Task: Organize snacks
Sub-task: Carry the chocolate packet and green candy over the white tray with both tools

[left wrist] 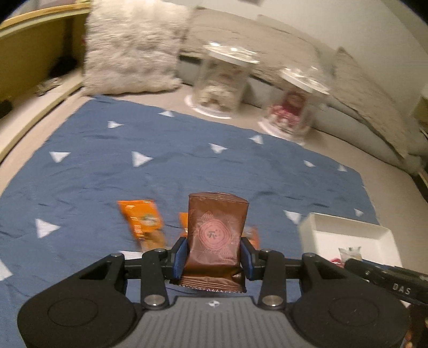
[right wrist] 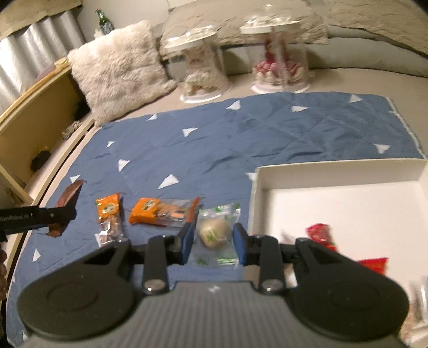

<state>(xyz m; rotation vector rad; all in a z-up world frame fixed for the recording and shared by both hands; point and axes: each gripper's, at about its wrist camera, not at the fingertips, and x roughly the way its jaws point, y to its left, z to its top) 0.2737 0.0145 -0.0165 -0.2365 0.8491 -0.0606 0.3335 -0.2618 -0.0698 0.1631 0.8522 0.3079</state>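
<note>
My left gripper is shut on a brown snack packet and holds it upright above the blue cloth. In the right wrist view the same gripper shows at the far left with the brown packet. My right gripper is shut on a clear packet with green print and a round pastry inside, just left of the white box. Two orange packets lie on the cloth beyond my fingers. Red packets lie in the box.
Two clear lidded jars stand beyond the cloth's far edge. A fluffy pillow leans at the back left. A wooden shelf unit runs along the left side, with a green bottle behind it.
</note>
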